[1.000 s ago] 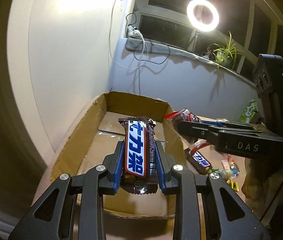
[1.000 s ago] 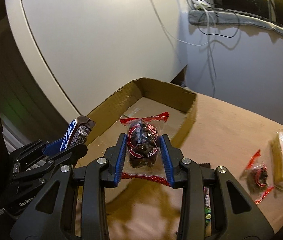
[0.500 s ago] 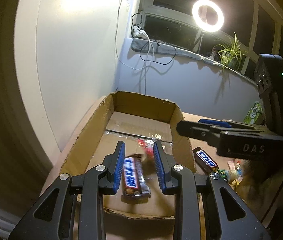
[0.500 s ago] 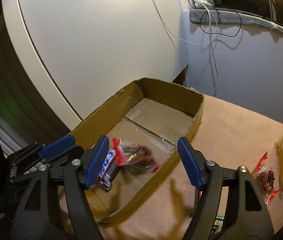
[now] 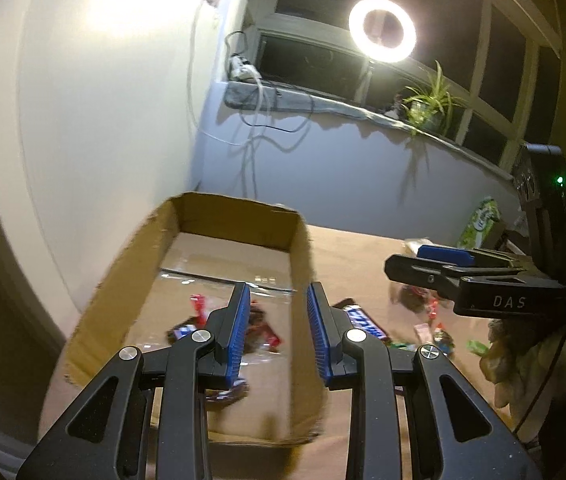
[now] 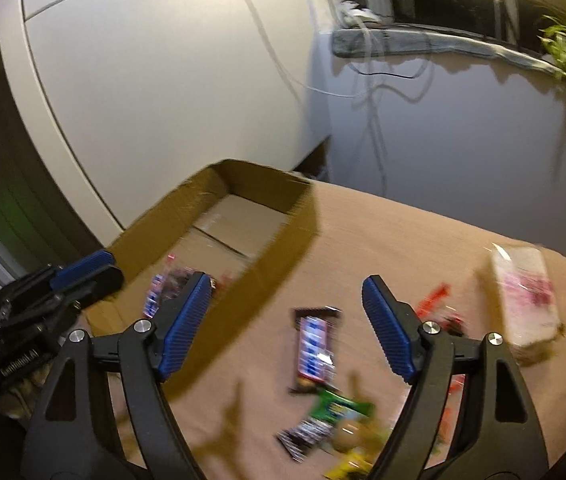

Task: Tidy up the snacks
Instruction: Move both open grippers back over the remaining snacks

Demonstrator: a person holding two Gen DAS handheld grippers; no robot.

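An open cardboard box stands on the tan table. A blue chocolate bar and a red-edged clear snack bag lie on its floor; they also show blurred in the right wrist view. My left gripper is open and empty above the box's right wall. My right gripper is wide open and empty above the table right of the box, over another blue chocolate bar.
Loose snacks lie on the table: a green packet, a red-edged bag, a pale wrapped block. The right gripper's body shows in the left view. A wall stands behind the box.
Both grippers opened and dropped the chocolate bar and the snack bag into the box. Both have since swung right; the right gripper now hangs over the loose snacks on the table.
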